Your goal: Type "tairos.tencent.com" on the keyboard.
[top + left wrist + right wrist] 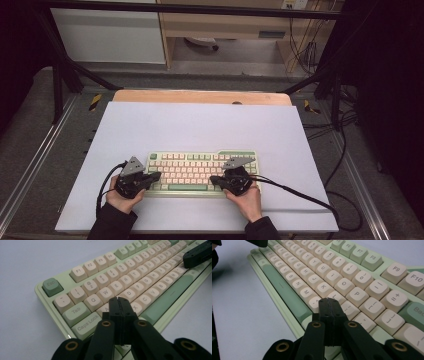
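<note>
both grippers' fingers, left (118, 300) and right (328, 300), pressed together empty over the keyboard (200, 170).

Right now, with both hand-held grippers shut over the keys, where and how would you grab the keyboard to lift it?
Probably by the short ends of the keyboard: it lies flat and wide, so one jaw pair can't span it. Open the left hand-held gripper and right hand-held gripper, come in level from either side, and pinch each thin end edge, top to bottom.
</note>
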Tool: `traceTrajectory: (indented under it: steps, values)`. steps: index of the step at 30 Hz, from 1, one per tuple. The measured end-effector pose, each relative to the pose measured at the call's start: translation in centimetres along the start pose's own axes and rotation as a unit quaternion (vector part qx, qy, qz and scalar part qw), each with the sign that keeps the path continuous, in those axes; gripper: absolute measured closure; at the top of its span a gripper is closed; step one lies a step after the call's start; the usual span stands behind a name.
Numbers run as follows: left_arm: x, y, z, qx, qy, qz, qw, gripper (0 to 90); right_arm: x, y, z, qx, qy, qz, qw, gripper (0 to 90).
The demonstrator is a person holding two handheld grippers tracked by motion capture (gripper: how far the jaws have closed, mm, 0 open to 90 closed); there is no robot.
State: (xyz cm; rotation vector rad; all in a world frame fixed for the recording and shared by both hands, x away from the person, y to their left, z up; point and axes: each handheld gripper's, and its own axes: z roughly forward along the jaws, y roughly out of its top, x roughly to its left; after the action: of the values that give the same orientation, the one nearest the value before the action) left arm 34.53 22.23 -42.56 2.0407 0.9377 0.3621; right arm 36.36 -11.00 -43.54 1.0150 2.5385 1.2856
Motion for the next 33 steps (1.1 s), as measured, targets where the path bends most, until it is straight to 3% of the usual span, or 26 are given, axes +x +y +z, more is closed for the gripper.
traceTrajectory:
  steps: [20,33]
  values:
    - [-0.1,0.2,-0.2,-0.004,-0.001,0.003,1.0000,89.9,-0.2,0.6,-1.8,-0.014,-0.019,-0.011,0.9997,90.0]
    - [-0.9,0.7,0.2,-0.007,-0.006,0.010,0.9999,89.9,-1.0,0.5,-2.6,-0.019,-0.029,-0.002,0.9994,90.0]
